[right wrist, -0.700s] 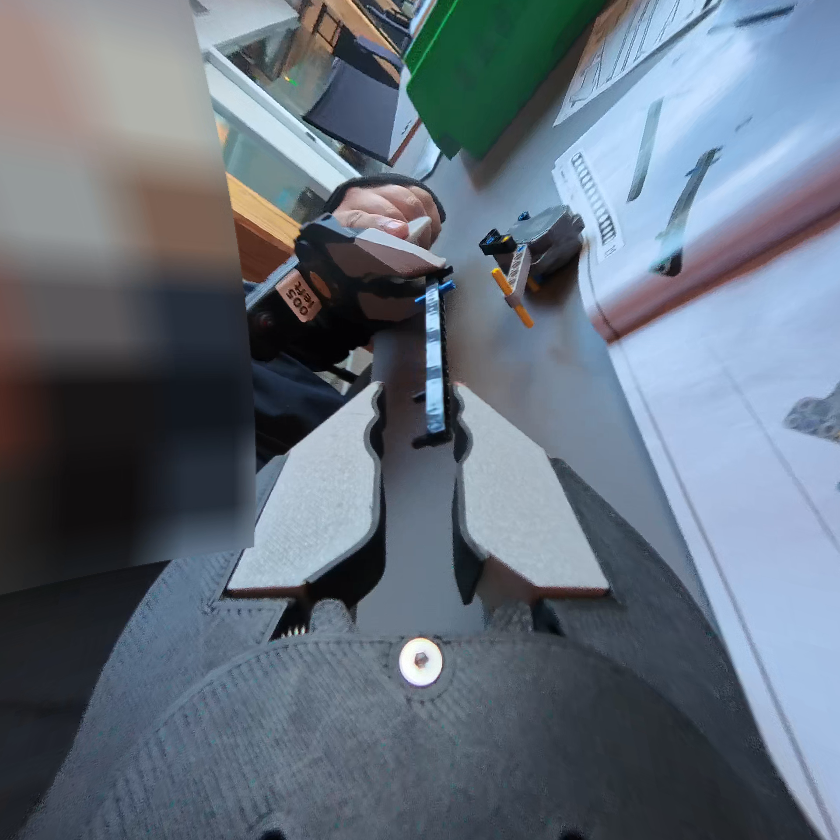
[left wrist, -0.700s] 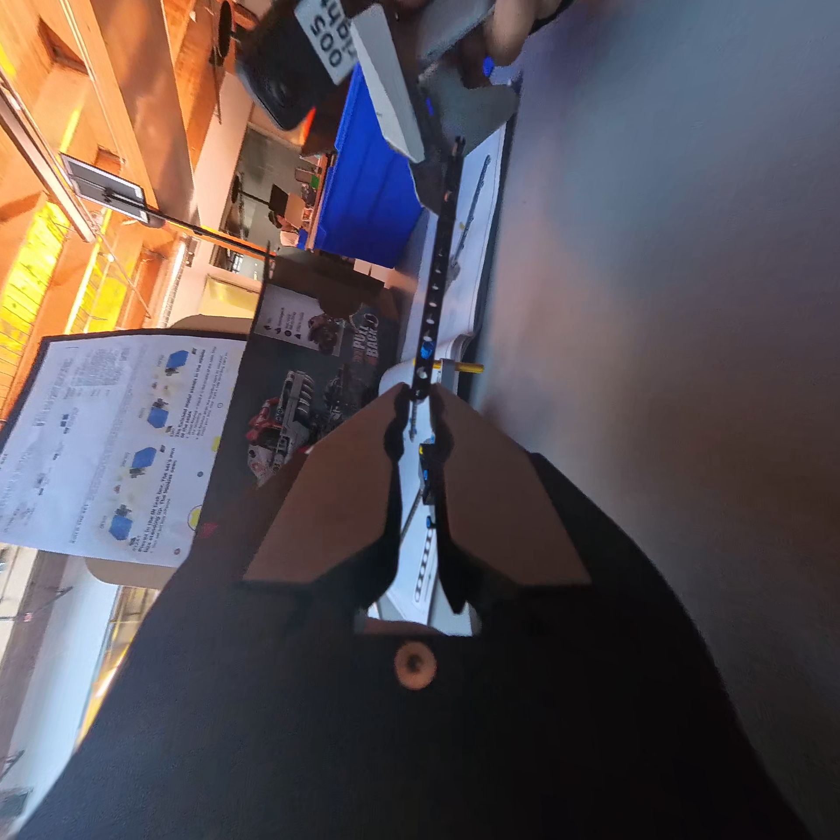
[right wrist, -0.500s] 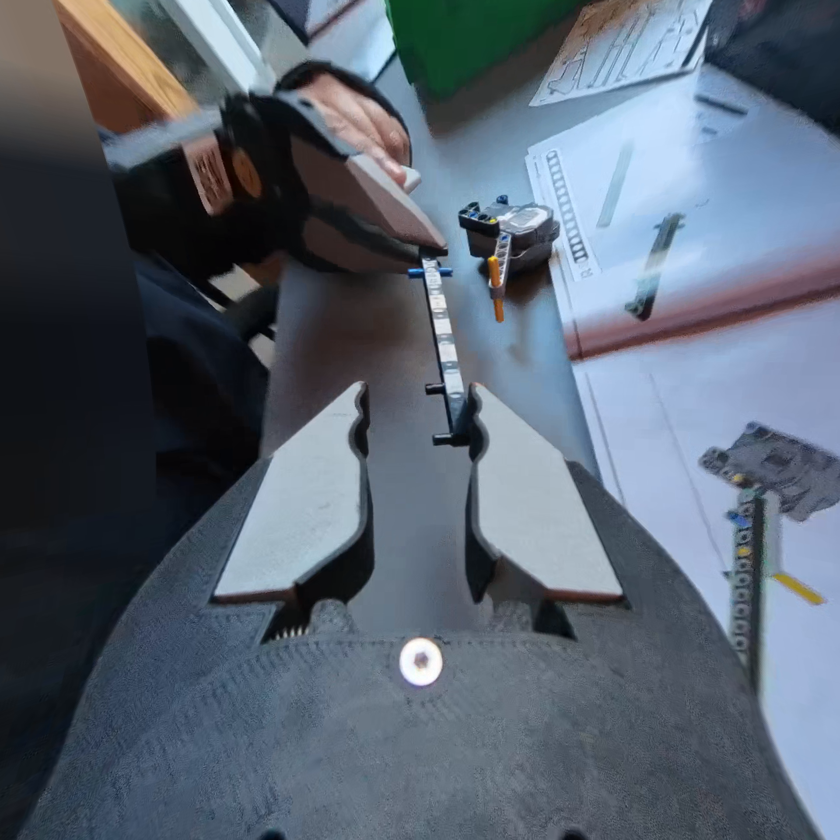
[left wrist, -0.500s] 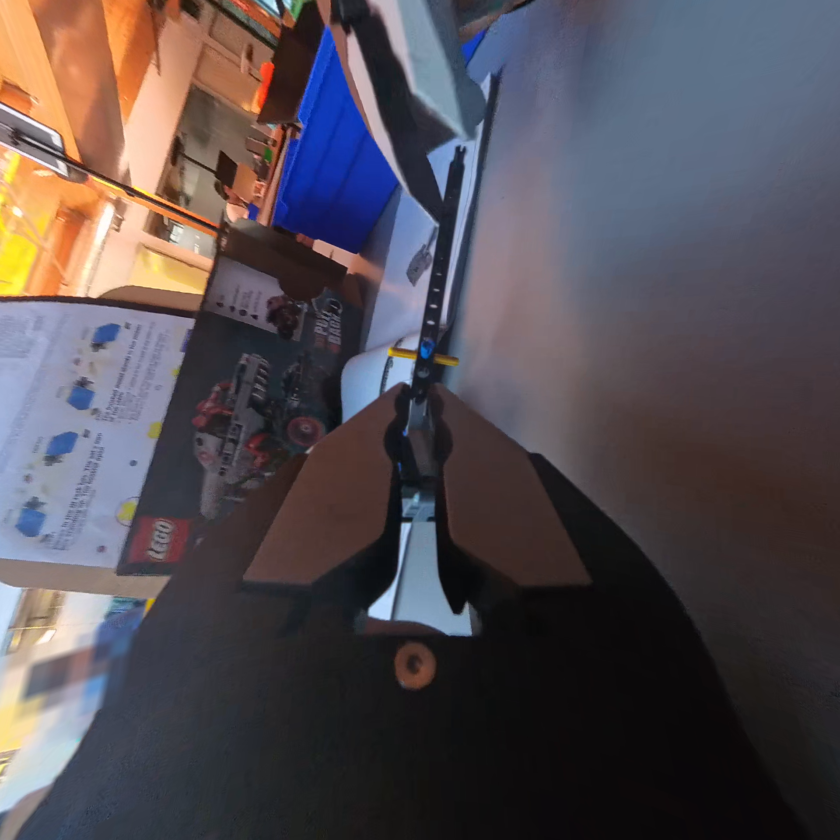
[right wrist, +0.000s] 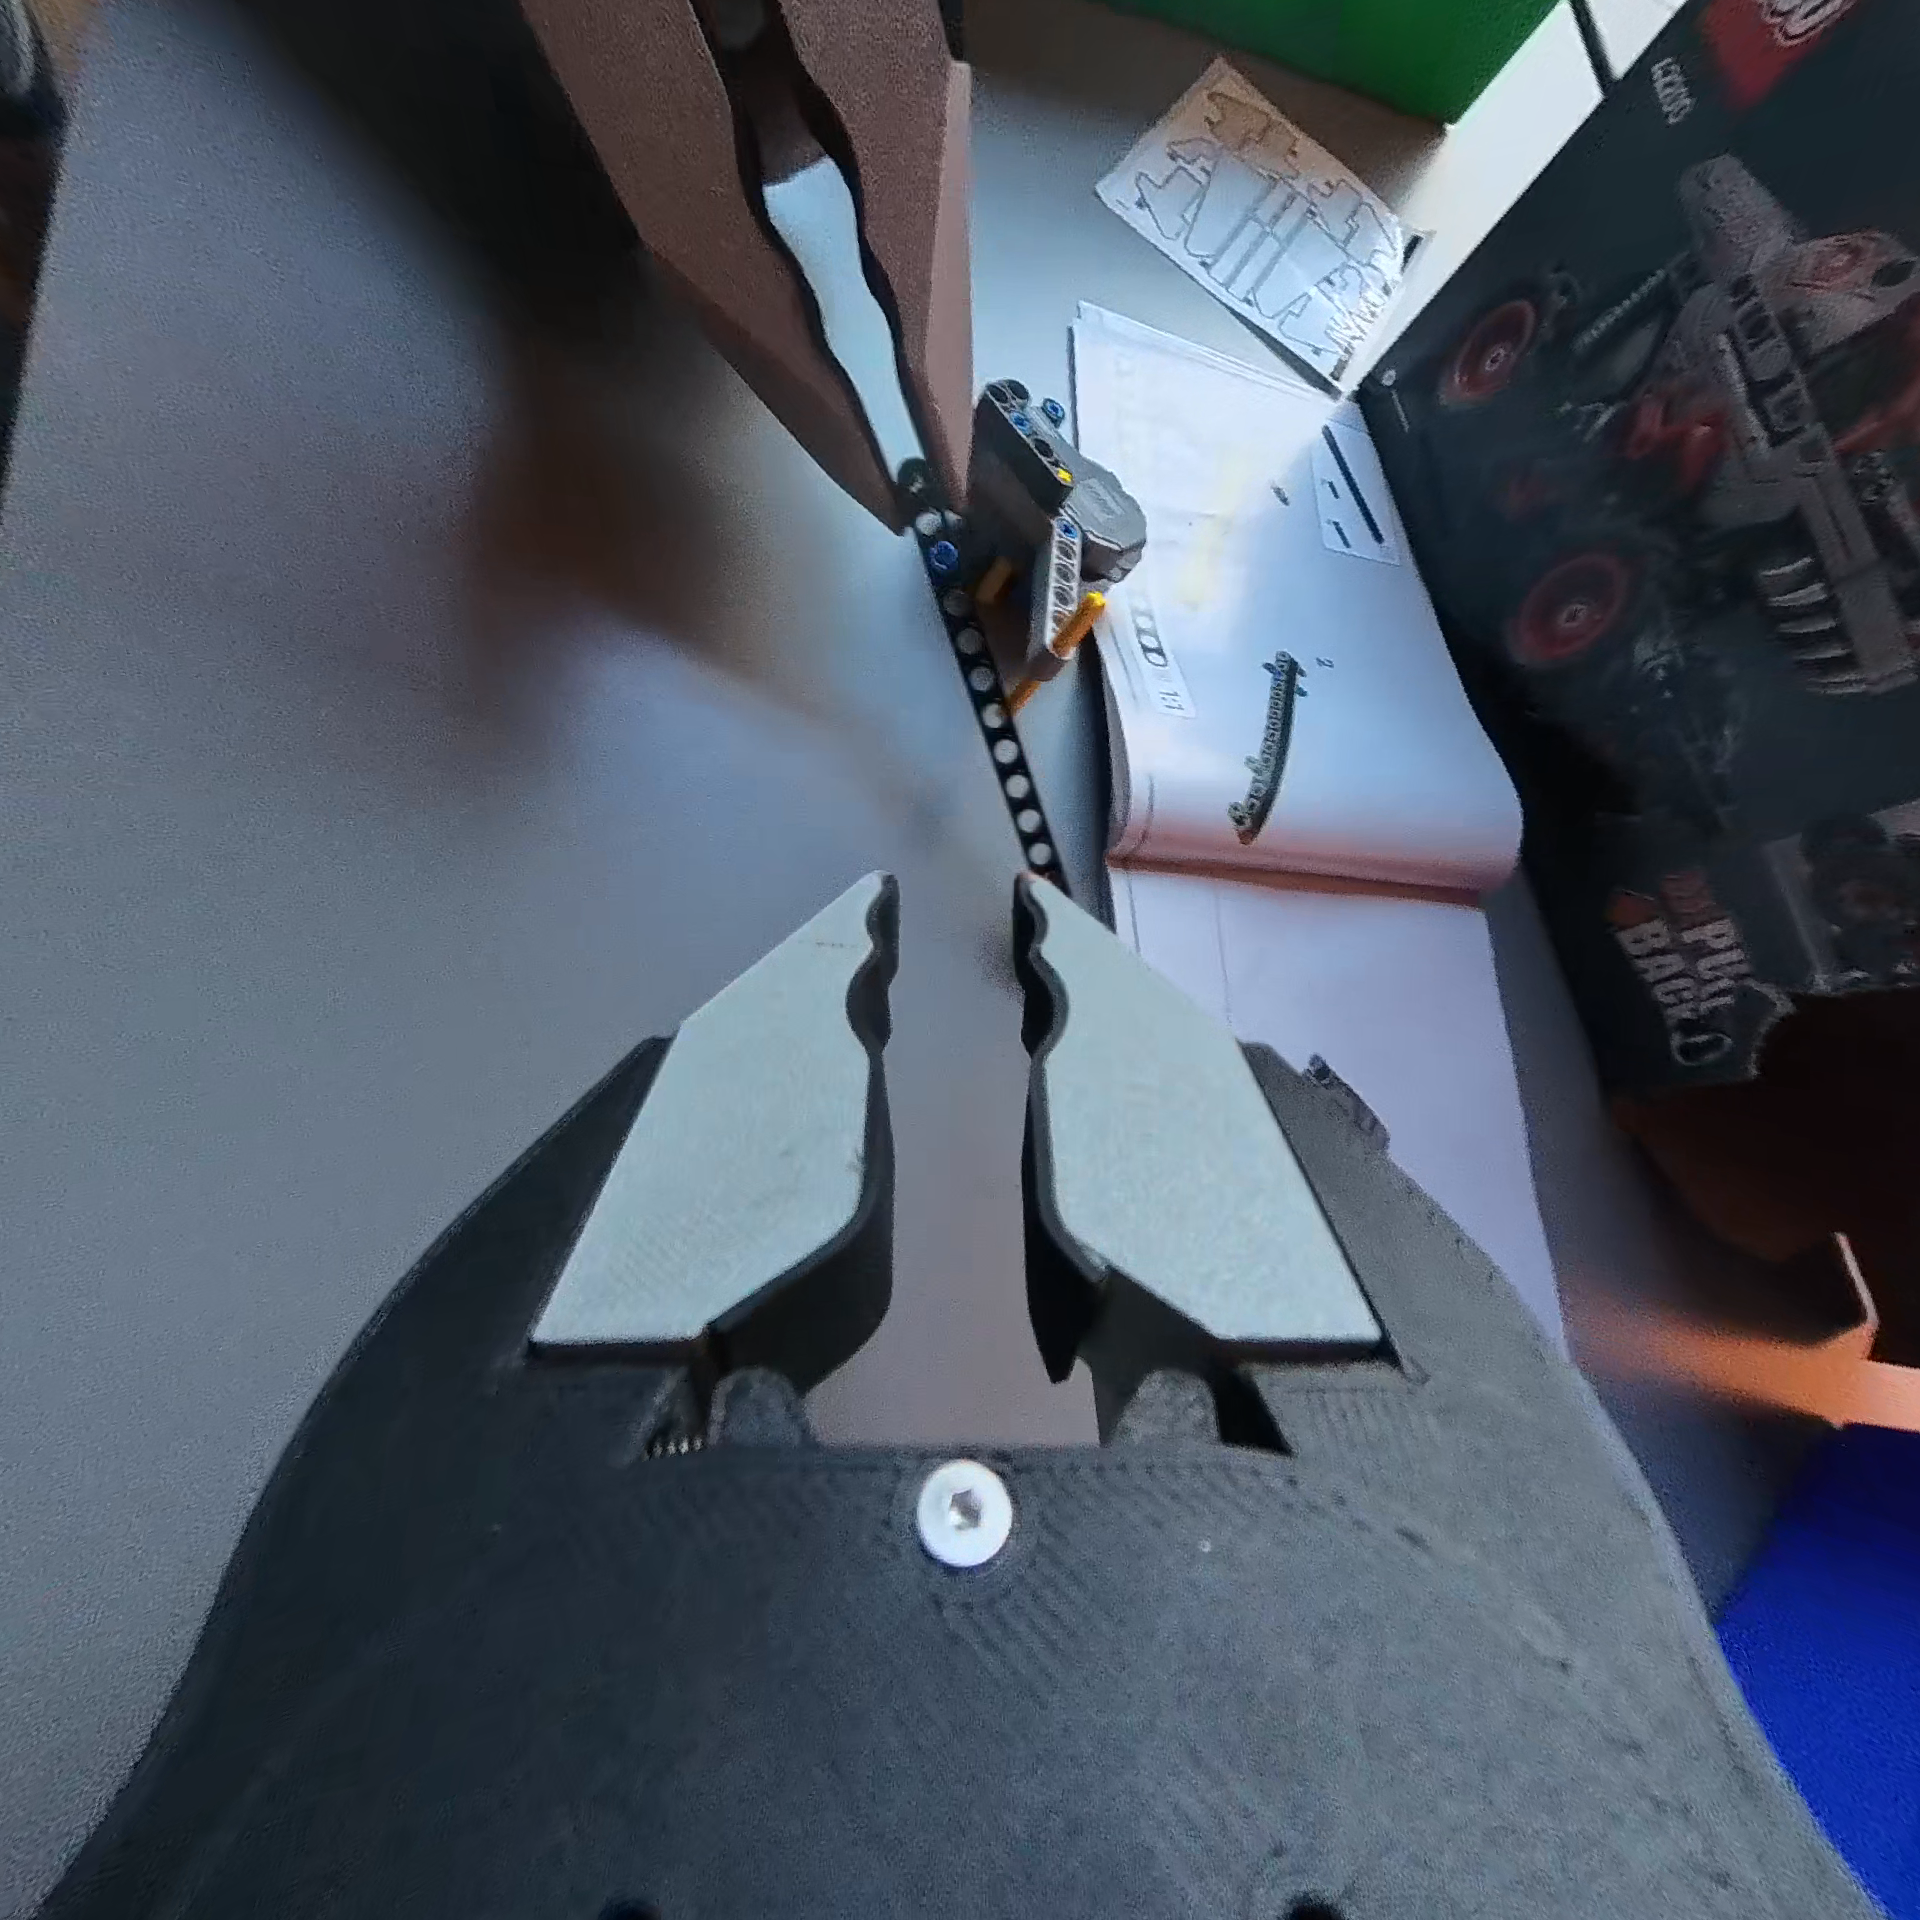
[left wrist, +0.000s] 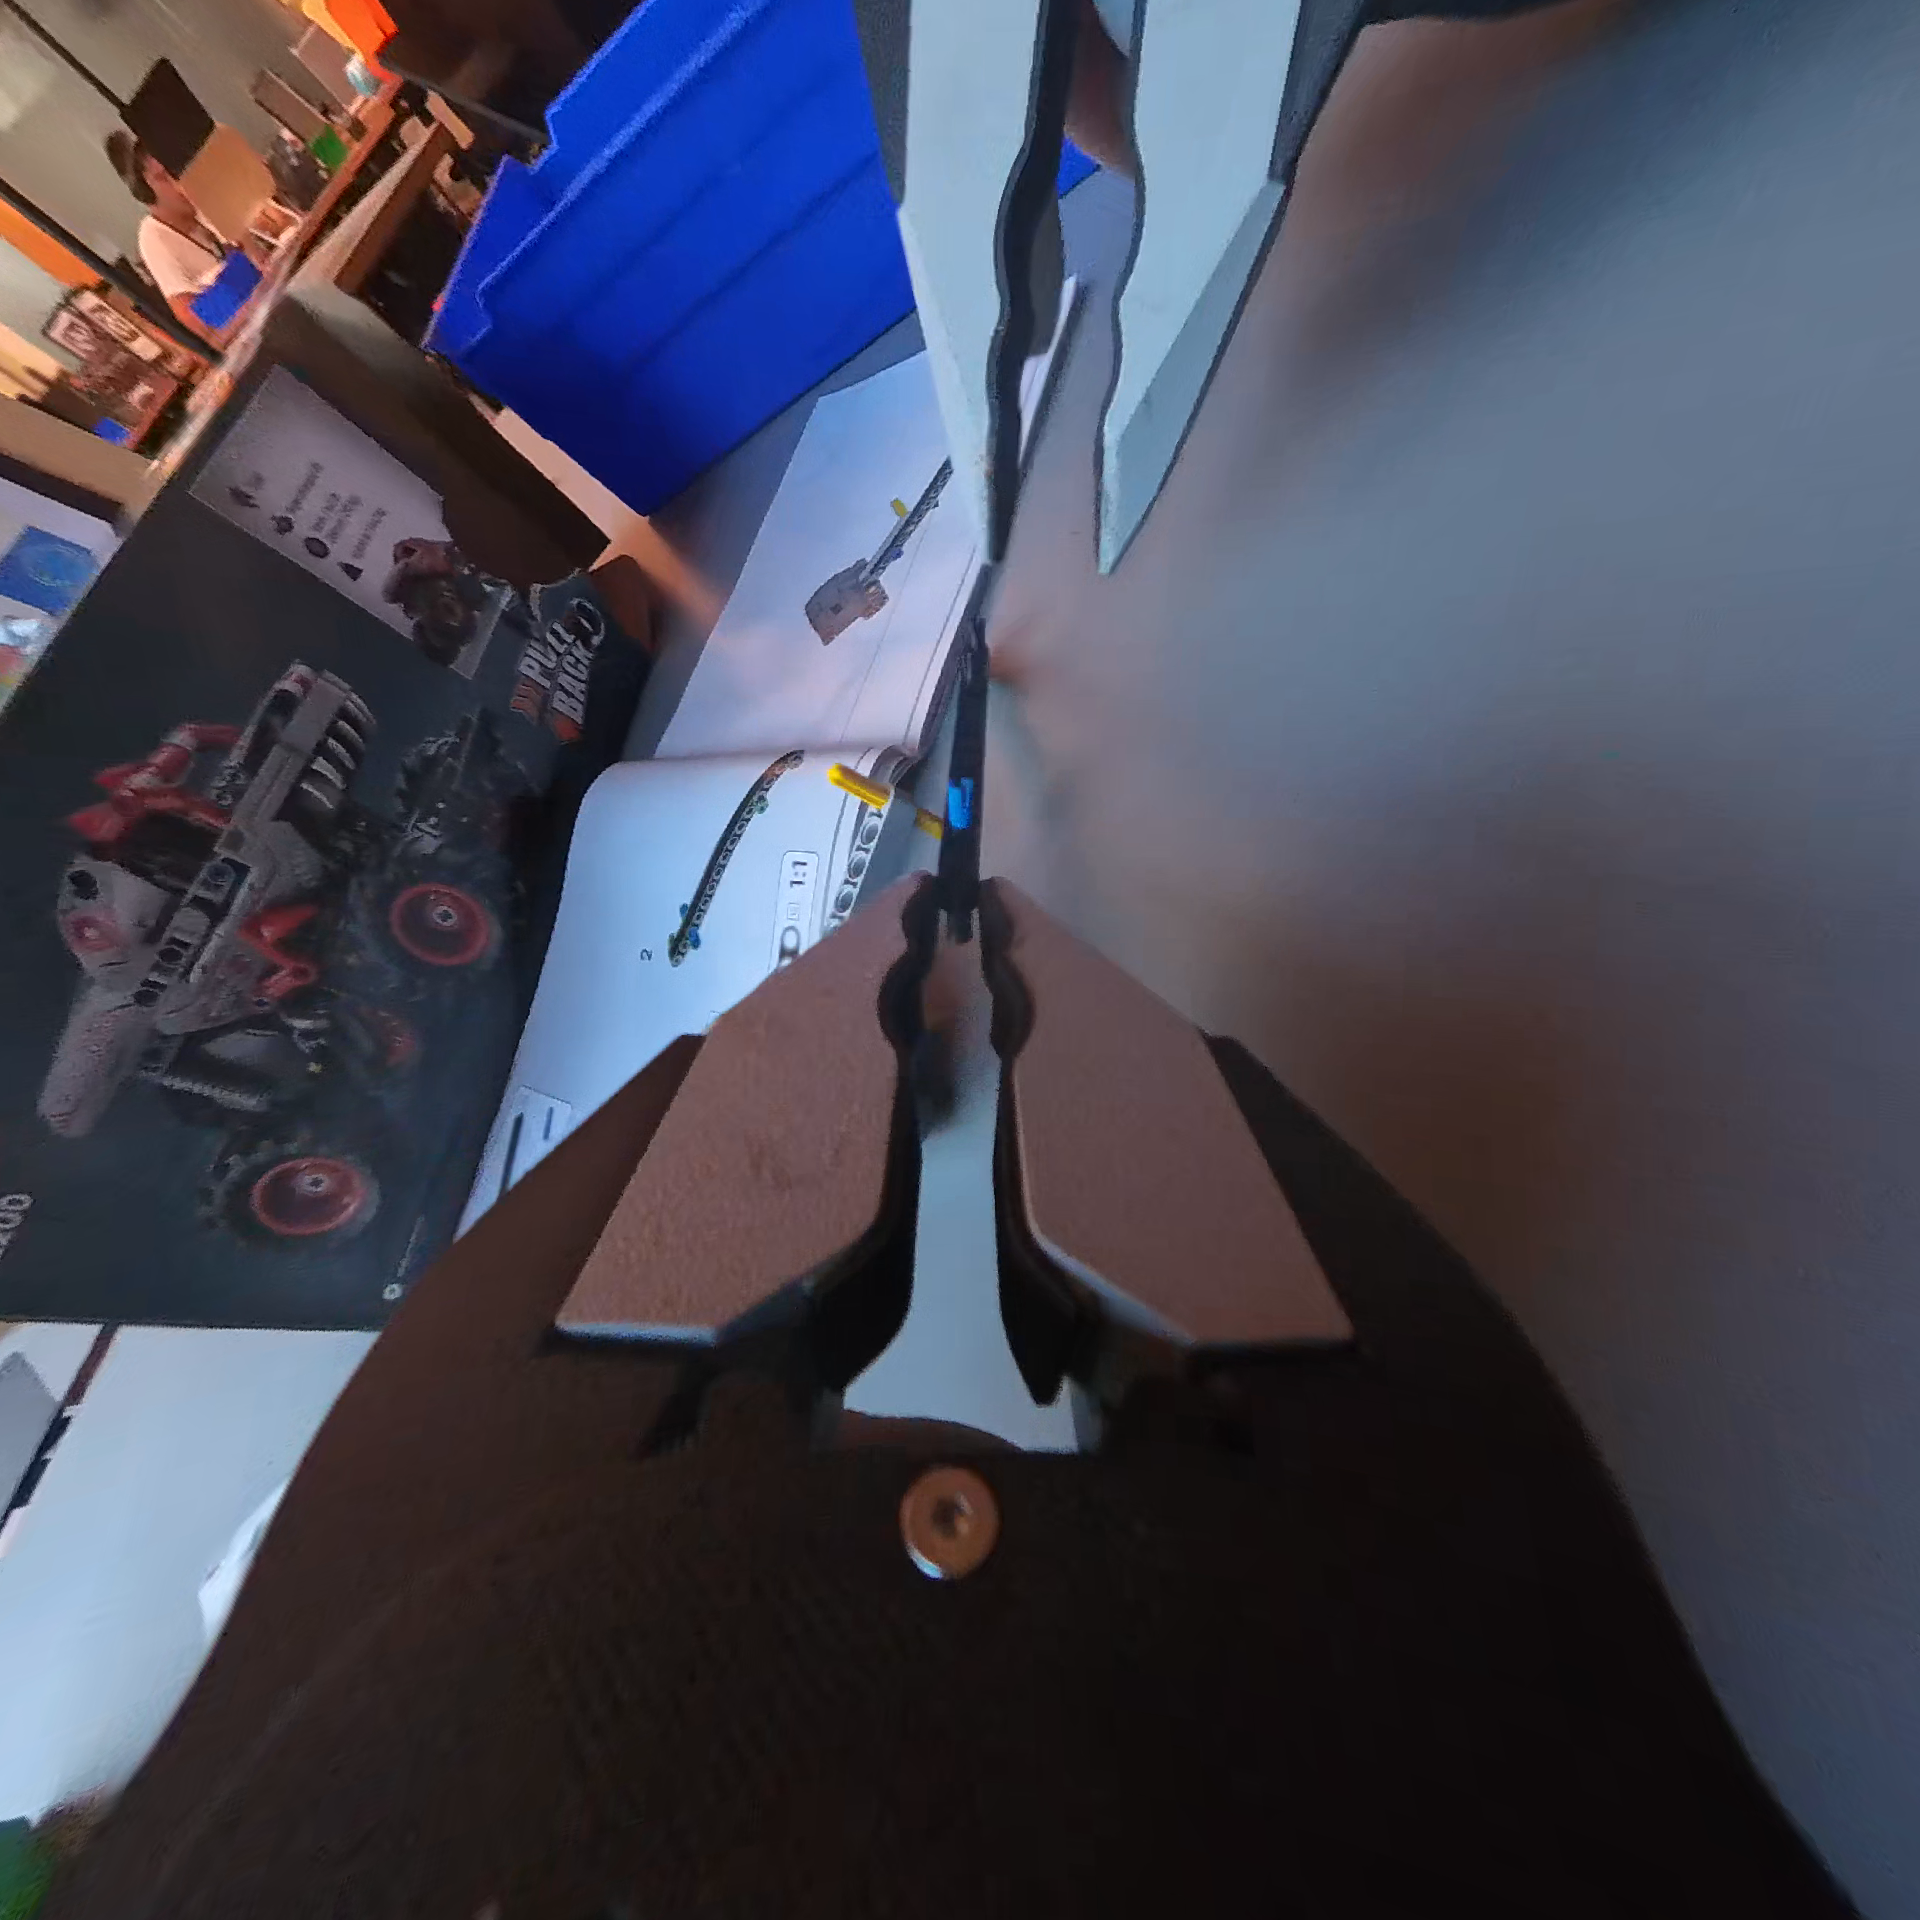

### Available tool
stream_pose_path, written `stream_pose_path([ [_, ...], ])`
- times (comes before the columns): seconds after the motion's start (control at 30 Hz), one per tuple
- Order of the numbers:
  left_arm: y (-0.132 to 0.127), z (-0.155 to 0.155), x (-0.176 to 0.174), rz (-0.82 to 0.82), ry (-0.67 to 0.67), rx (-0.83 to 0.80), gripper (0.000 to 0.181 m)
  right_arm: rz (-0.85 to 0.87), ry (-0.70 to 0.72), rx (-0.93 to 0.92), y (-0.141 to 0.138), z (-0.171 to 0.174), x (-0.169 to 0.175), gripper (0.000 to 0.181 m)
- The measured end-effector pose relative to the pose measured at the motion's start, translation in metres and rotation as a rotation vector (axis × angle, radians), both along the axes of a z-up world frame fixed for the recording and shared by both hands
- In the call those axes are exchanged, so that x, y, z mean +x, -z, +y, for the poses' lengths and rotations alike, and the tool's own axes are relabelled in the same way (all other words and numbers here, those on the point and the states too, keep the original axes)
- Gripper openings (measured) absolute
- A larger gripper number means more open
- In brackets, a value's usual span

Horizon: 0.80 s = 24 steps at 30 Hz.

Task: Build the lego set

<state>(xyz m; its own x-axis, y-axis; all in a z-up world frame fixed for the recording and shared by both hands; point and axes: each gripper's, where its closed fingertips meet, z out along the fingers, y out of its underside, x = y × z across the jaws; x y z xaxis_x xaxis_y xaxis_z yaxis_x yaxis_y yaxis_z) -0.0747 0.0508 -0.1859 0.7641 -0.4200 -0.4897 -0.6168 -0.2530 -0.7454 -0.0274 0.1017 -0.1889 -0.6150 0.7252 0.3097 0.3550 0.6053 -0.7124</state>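
We hold the long black holed Lego beam point(right wrist: 987, 691) by one end in the left gripper point(left wrist: 958, 914), pinched narrow, just beside the open white instruction booklet point(right wrist: 1299, 727). The right gripper point(right wrist: 954, 904) stands parted and empty at the beam's other end. We judge it best to keep the beam level while mating it to the grey motor block point(right wrist: 1081, 499) at the booklet's edge.

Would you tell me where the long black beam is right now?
In the right wrist view, the long black beam runs up the centre of the grey table, its far end pinched by the left gripper, beside the small grey assembly.
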Motion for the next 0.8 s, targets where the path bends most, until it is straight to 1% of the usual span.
stream_pose_path([
  [0.13, -0.001, -0.002, 0.005, -0.059, 0.028, -0.015, 0.005, 0.004, -0.001, 0.021, 0.004, 0.001, -0.002, 0.027],
  [0.27, -0.002, -0.005, 0.007, -0.105, 0.056, -0.026, 0.005, -0.003, 0.01, 0.061, 0.013, 0.005, -0.004, 0.028],
  [0.4, -0.012, -0.011, 0.014, -0.236, 0.113, -0.034, 0.005, -0.017, 0.006, 0.053, 0.017, 0.004, -0.005, 0.026],
  [0.43, -0.015, -0.011, 0.013, -0.267, 0.116, -0.031, 0.005, -0.021, -0.006, 0.035, 0.016, 0.002, -0.003, 0.023],
  [0.5, -0.019, -0.013, 0.014, -0.326, 0.133, -0.039, 0.005, -0.04, -0.036, -0.012, 0.014, -0.003, 0.001, 0.007],
  [0.57, -0.021, -0.012, 0.012, -0.365, 0.126, -0.044, 0.005, -0.047, -0.032, -0.067, 0.009, -0.004, 0.001, 0.007],
  [0.8, -0.012, -0.005, -0.003, -0.374, 0.03, -0.081, 0.006, -0.052, -0.061, -0.297, -0.016, -0.008, 0.005, 0.006],
])
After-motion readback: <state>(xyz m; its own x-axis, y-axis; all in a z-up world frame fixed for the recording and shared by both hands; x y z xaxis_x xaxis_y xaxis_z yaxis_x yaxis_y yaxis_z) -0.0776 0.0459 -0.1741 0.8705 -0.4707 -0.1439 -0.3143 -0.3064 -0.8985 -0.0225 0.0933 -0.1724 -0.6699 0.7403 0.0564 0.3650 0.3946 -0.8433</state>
